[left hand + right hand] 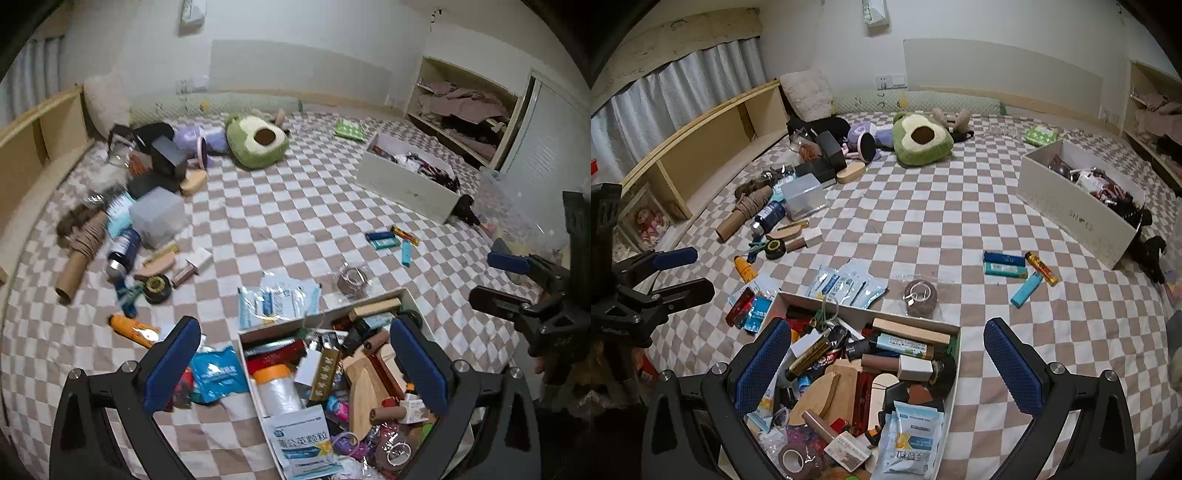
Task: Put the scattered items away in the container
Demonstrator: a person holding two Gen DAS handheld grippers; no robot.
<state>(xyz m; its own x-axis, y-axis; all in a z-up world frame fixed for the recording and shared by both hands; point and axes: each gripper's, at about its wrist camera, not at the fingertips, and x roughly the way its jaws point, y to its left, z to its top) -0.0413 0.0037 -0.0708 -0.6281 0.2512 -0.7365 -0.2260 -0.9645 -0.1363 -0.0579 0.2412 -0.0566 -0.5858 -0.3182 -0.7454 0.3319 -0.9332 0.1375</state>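
A white cardboard box (274, 326) (955, 369), crammed with small items, sits on the checkered bed right under both grippers. My left gripper (295, 365) is open and empty over its left half. My right gripper (886, 365) is open and empty over its right side. Scattered items lie around: several lighters (1015, 266) (391, 238), a bagged tape roll (919, 293) (352, 280), mask packets (846, 284) (273, 301), an orange tube (131, 328) (744, 267), a blue packet (218, 373) and a cardboard tube (79, 254) (738, 216).
A second white box (1078, 210) (406, 184) with dark items stands at the right. An avocado plush (921, 142) (256, 140), black boxes and a clear plastic box (803, 197) lie at the back left. A wooden shelf (701, 158) runs along the left.
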